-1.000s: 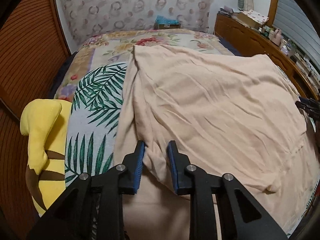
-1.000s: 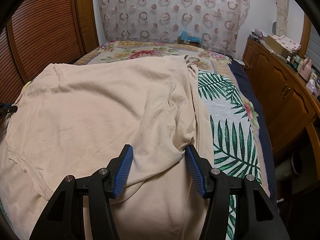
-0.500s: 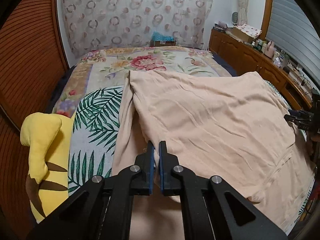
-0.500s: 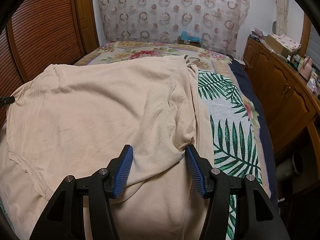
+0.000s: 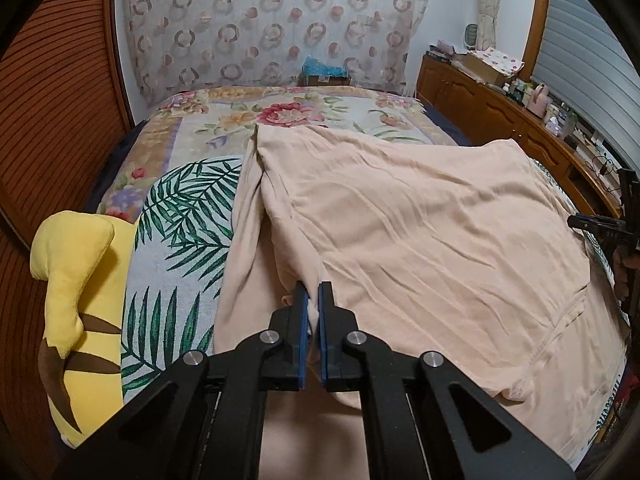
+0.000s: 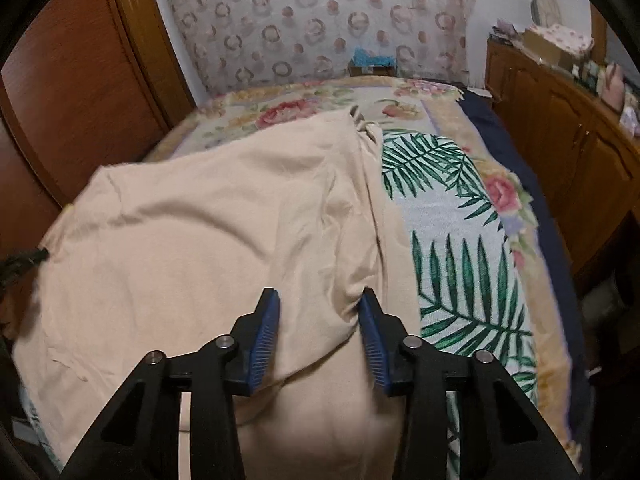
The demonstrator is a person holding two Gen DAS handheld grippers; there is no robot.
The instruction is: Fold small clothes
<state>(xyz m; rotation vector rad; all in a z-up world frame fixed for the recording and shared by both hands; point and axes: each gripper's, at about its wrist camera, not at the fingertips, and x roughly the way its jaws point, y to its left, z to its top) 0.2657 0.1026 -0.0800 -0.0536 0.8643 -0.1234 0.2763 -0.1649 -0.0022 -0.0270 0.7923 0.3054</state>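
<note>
A peach-coloured garment (image 5: 420, 232) lies spread over the bed, its upper layer folded across. My left gripper (image 5: 313, 300) is shut on a fold of its near left edge and holds it slightly raised. In the right wrist view the same garment (image 6: 208, 232) fills the left and middle. My right gripper (image 6: 318, 304) is open, its blue pads either side of a bunched fold at the garment's right edge. The right gripper also shows at the far right of the left wrist view (image 5: 600, 226).
The bed has a floral and palm-leaf cover (image 5: 180, 220). A yellow plush toy (image 5: 76, 280) lies at the bed's left edge. A wooden wardrobe (image 6: 80, 100) stands on the left. A cluttered wooden dresser (image 5: 500, 108) runs along the right.
My left gripper closed on the garment's edge and lifted it a little. My right gripper narrowed its opening and moved forward over the fold, with some blur.
</note>
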